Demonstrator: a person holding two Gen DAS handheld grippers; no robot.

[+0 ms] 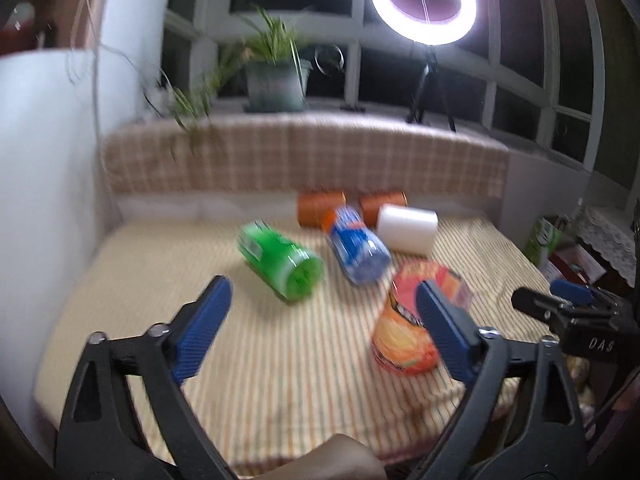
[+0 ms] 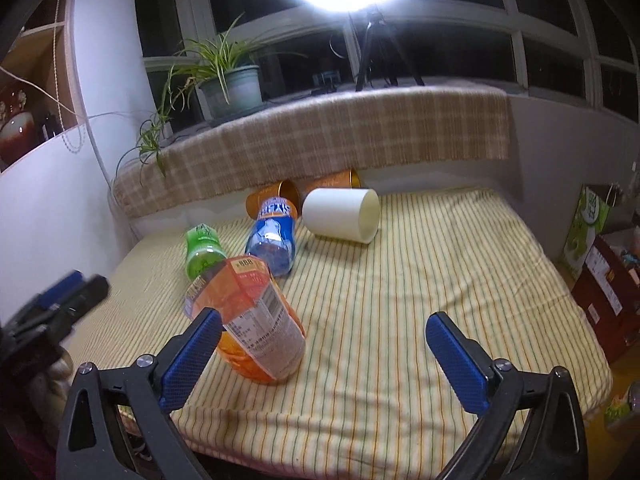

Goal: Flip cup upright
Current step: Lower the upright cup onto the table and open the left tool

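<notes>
A white cup (image 2: 340, 215) lies on its side on the striped cloth, mouth to the right; it also shows in the left wrist view (image 1: 407, 229). Two orange cups (image 2: 274, 197) (image 2: 334, 180) lie on their sides behind it, also seen in the left wrist view (image 1: 320, 208) (image 1: 382, 204). My left gripper (image 1: 324, 320) is open and empty, above the table's front. My right gripper (image 2: 324, 346) is open and empty, its left finger next to an orange bottle (image 2: 256, 320). The right gripper also shows in the left wrist view (image 1: 560, 296).
A green bottle (image 1: 282, 266), a blue bottle (image 1: 356, 250) and the orange bottle (image 1: 416, 320) lie on the striped tablecloth (image 2: 420, 288). A checked ledge (image 2: 360, 132) with a potted plant (image 2: 230, 84) and a ring light (image 1: 423, 0) stand behind. Boxes (image 2: 600, 268) sit to the right.
</notes>
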